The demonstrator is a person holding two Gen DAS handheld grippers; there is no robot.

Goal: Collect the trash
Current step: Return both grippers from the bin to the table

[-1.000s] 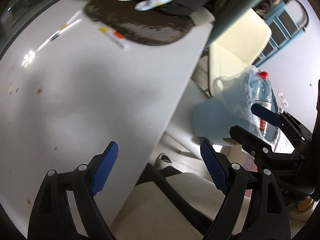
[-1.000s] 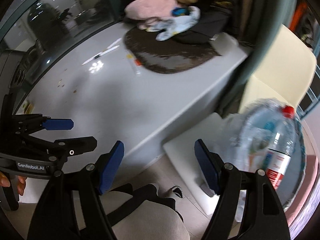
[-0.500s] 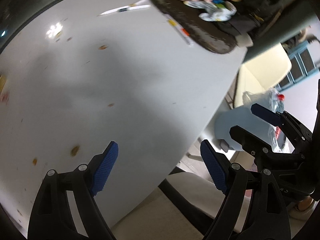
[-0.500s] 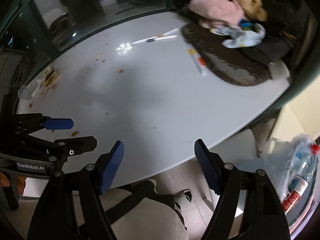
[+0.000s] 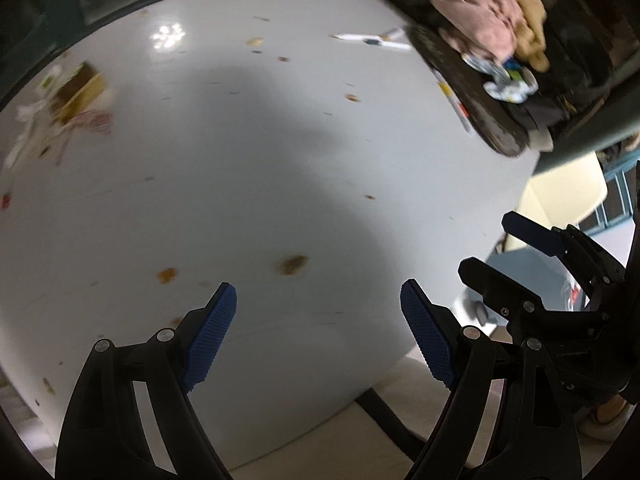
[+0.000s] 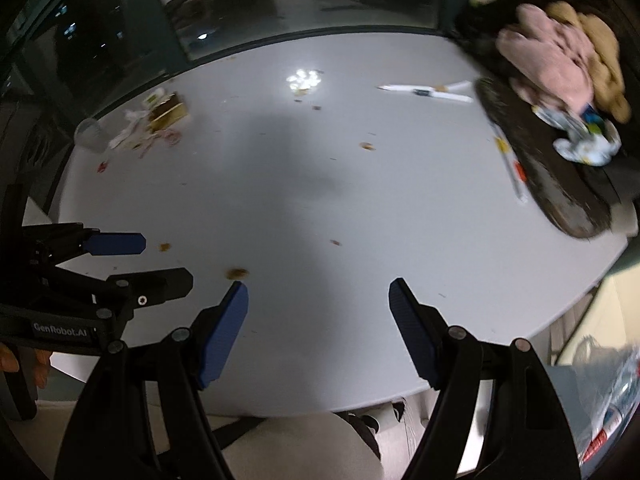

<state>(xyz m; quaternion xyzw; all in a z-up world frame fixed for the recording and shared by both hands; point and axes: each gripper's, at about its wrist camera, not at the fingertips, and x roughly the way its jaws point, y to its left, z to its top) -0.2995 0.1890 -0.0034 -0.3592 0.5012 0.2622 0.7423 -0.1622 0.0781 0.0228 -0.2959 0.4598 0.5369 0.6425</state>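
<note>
1. Mostly, the trash is a heap of wrappers [image 6: 160, 124] at the far left of the table [image 6: 320, 208], with a torn gold box among white and pink scraps and a clear plastic cup [image 6: 89, 133] just beside it; it sits by the table's far rim, well apart from both grippers.
2. Loose crumbs [image 6: 237, 273] dot the near half; one brownish bit lies close to the left fingertip of the right gripper [image 6: 318, 308].
3. That gripper's jaws stand wide apart with nothing between them; the left gripper [image 5: 318, 312] is likewise spread and empty; both tilt steeply down over the near edge, seemingly readied to reach across for the heap.
4. Pens and a white strip [image 6: 424, 92] lie toward the far right, beside a dark mat [image 6: 560, 200] carrying pink and tan cloth [image 6: 556, 64].
5. Beyond the glossy white top is dark window glass reflecting a ceiling lamp; a cream chair [image 5: 568, 192] stands off the right edge, and what looks like a clear bag [image 6: 612, 400] sits low at the right.
</note>
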